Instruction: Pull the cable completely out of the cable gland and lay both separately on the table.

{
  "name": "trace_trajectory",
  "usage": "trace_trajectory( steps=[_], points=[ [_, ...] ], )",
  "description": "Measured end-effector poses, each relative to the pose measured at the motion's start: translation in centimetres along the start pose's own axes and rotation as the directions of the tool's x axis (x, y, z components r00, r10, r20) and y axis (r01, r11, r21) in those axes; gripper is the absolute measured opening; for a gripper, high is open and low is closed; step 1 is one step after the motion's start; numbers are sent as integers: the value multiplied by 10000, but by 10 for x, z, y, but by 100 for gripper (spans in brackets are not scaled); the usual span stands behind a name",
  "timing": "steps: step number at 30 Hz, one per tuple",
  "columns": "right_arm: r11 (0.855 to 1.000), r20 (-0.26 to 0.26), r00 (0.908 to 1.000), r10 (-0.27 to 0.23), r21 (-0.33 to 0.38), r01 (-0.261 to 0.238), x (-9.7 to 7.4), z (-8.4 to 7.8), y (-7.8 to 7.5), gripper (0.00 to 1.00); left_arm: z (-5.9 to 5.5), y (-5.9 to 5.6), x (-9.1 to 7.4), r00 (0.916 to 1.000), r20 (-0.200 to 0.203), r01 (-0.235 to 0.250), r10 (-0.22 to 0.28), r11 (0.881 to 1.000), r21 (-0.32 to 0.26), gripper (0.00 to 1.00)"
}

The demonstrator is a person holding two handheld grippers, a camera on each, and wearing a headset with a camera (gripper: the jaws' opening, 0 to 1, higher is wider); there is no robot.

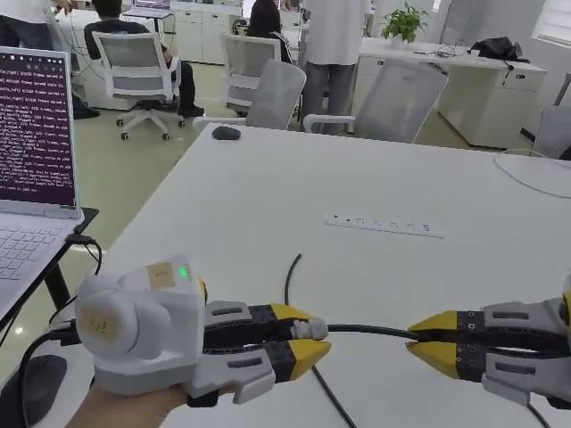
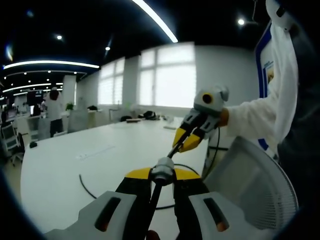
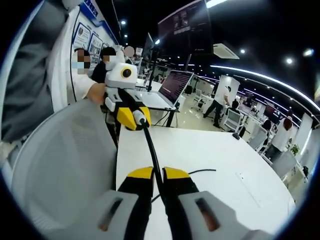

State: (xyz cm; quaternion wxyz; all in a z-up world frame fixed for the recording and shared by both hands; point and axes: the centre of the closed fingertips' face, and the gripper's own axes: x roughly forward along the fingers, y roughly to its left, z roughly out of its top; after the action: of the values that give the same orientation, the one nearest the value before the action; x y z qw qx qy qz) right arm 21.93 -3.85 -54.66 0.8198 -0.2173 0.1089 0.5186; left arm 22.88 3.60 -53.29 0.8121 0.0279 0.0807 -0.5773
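Head view, slim black cable, grey gland

Tip to tip, both held level.
My left tool, cradled in my left hand, has its jaws closed on the cable gland; my right tool, just opposite, pinches the cable between its jaws.

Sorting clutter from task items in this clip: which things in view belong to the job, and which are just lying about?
Job in hand:
cable gland, held in the left gripper jaws
black cable, held in the right gripper jaws

Lying about:
white power strip on the table
laptop
mouse
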Motion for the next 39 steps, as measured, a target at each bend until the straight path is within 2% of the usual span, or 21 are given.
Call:
trace_trajectory(
  steps=[5, 9, 11, 14, 18, 21, 24, 27, 30, 35, 39],
  points=[
    [9996, -186, 9998, 77, 288, -72, 2, -7, 5, 5, -3, -3, 1, 9998, -174, 102, -99, 9998, 161, 17],
    [9989, -463, 9986, 257, 407, -239, 3, -14, 10, 6, -2, -9, 3, 9993, -223, 324, -315, 9985, 434, 17],
    [9974, -559, 9975, 427, 610, -392, 4, -17, 14, 10, -3, -13, 4, 9988, -265, 437, -423, 9976, 529, 17],
    [9984, -700, 9969, 360, 452, -329, 7, -20, 13, 15, -5, -15, 5, 9978, -414, 550, -525, 9965, 631, 17],
    [9990, -591, 9979, 270, 362, -249, 9, -14, 10, 21, -10, -16, 6, 9962, -684, 587, -536, 9954, 751, 17],
    [9996, -431, 9989, 173, 227, -163, 11, -6, 5, 23, -10, -16, 6, 9963, -649, 615, -566, 9952, 763, 17],
    [9991, -315, 9989, 347, -222, -354, 16, 5, 6, 24, -10, -17, 6, 9962, -647, 640, -591, 9950, 773, 17],
    [9966, 12, 9981, 612, -553, -611, 23, 19, 11, 25, -11, -17, 6, 9958, -689, 657, -604, 9948, 772, 17],
    [9907, -7, 9956, 932, -990, -928, 30, 26, 18, 24, -11, -18, 7, 9955, -698, 698, -644, 9944, 791, 17],
    [9835, -162, 9908, 1344, -1203, -1353, 39, 26, 26, 16, -11, -19, 7, 9949, -717, 768, -711, 9938, 805, 17],
    [9801, -230, 9874, 1566, -1194, -1583, 41, 24, 31, 5, -13, -19, 7, 9945, -777, 761, -696, 9935, 847, 17]
  ],
)
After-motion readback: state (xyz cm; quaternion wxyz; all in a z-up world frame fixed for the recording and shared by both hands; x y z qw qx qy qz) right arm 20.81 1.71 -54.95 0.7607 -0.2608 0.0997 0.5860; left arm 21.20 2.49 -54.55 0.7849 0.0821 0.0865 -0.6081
